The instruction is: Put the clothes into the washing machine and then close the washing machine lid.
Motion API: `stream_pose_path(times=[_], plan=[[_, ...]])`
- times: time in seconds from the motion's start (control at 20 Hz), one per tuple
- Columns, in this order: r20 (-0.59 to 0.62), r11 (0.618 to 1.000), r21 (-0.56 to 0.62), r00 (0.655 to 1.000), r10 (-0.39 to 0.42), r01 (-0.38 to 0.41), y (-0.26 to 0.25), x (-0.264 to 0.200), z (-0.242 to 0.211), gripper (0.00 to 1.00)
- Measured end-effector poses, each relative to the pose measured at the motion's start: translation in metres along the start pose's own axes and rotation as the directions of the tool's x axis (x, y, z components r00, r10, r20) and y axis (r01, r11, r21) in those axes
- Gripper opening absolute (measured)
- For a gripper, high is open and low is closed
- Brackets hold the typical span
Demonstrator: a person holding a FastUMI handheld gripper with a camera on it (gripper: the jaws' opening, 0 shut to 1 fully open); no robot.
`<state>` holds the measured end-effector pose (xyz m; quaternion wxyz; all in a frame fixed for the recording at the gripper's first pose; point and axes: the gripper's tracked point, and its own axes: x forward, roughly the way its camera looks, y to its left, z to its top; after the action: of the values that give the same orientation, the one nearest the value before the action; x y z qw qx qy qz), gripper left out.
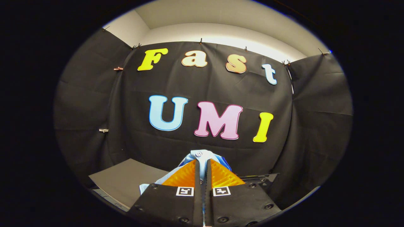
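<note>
Gripper view: the gripper (202,164) has its two fingers drawn almost together, and a light blue garment (202,155) with a small white button is pinched between them, both fingers pressing on the cloth. The cloth bunches up just past the fingertips and spills down either side, a pale fold hanging low on the left and a darker blue edge showing on the right. It looks lifted clear of anything beneath it, which fits carrying it across to the washer, not setting it down yet. Below and to the left of the fingers lies a flat grey panel (126,181), possibly the washer's lid or top, though that cannot be told for sure. To the right, just behind the fingers, sits a dark piece with screws (258,179); its purpose is unclear. No opening shows, so loading the clothes and closing the lid seem not yet done.
</note>
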<state>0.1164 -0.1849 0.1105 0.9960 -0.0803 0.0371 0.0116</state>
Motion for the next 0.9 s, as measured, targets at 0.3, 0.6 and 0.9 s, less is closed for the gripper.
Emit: stream_pose_path(times=[0.3,0.6,0.9], plan=[[-0.021,0.999,-0.024,0.999,-0.028,0.027,-0.071,0.002,-0.016,0.07],[-0.081,0.998,-0.05,0.996,-0.043,0.039,-0.118,0.019,-0.068,0.07],[-0.16,0.993,-0.09,0.983,-0.089,0.075,-0.153,0.04,-0.133,0.07]])
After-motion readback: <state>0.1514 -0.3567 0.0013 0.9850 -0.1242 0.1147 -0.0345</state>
